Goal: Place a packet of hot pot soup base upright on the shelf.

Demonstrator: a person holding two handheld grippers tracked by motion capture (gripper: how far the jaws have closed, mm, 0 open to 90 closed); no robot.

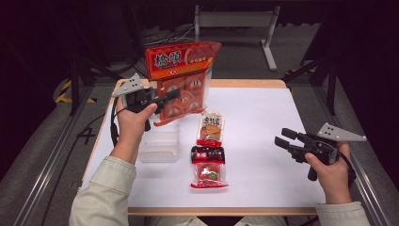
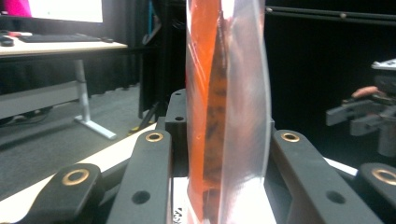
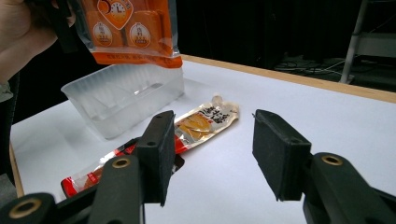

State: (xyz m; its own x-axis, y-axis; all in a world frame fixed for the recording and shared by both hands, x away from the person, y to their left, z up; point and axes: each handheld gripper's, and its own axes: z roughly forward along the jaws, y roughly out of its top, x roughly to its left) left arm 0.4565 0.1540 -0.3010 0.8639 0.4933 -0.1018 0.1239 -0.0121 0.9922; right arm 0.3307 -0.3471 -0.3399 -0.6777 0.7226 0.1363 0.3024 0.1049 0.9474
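The orange snack bag (image 1: 181,80) is held clamped upright in the left gripper (image 1: 174,94) above the clear tray (image 1: 160,143), apparently for loading, while the right gripper (image 1: 284,138) is kept open and empty.

My table (image 1: 263,117) has a white top with wood edging. Grey carpet floor (image 1: 42,155) surrounds it. Beyond stands a white-legged desk (image 2: 56,46); the backdrop appears black-curtained.

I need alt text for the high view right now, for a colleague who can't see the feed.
The left gripper holds a large orange snack bag upright above a clear plastic tray on a white-topped table. Two small snack packets, one orange and one red, lie beside the tray. The right gripper hovers open and empty at the table's right.
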